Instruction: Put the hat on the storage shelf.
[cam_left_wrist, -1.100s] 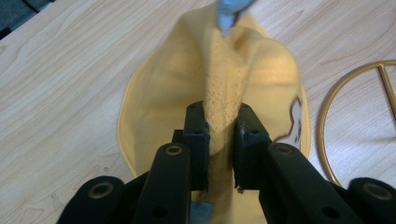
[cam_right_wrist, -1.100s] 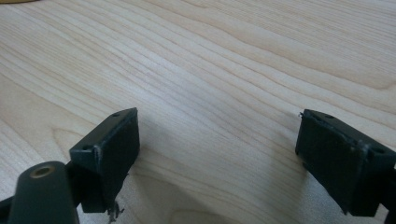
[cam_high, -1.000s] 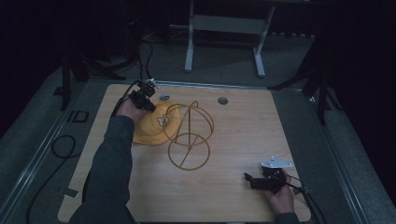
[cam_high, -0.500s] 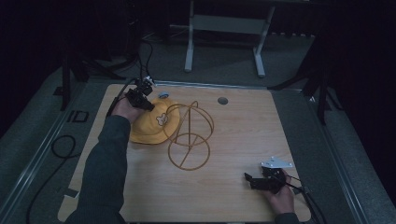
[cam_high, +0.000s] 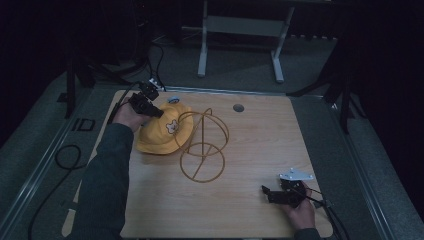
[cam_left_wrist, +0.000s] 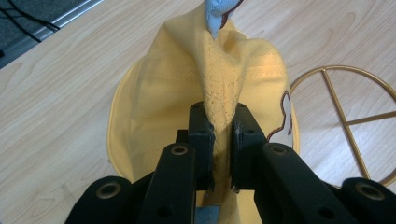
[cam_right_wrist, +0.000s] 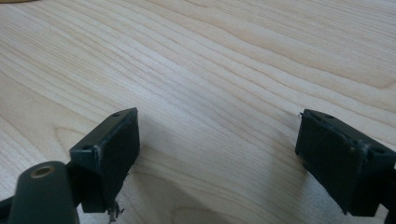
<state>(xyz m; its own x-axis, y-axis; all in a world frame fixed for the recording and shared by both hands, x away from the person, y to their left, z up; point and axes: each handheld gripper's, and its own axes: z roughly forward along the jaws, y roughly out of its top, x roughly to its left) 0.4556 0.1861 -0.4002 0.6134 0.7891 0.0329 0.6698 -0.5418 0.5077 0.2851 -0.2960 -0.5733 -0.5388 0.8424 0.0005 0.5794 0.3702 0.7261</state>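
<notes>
A yellow hat (cam_high: 162, 134) with a small bear patch lies at the table's back left, against a gold wire stand (cam_high: 202, 145). My left gripper (cam_high: 156, 113) is shut on a pinched fold of the yellow hat (cam_left_wrist: 219, 88), and the fabric rises to a blue tip (cam_left_wrist: 218, 14) beyond the jaws. The wire stand's gold base ring (cam_left_wrist: 355, 116) lies to the right of the hat. My right gripper (cam_high: 265, 192) rests near the front right of the table. Its jaws stand wide apart, nothing between the right gripper (cam_right_wrist: 217, 154) pads but bare wood.
The wooden table (cam_high: 260, 150) has a small round hole (cam_high: 238, 107) at its back edge. A blue object (cam_high: 173, 99) lies just behind the hat. Cables run along the floor at the left (cam_high: 65, 155). A metal frame (cam_high: 240, 30) stands beyond the table.
My left gripper has lifted and drawn the hat's fabric slightly up and back; the hat has bunched closer to the wire stand. The right gripper has stayed put.
</notes>
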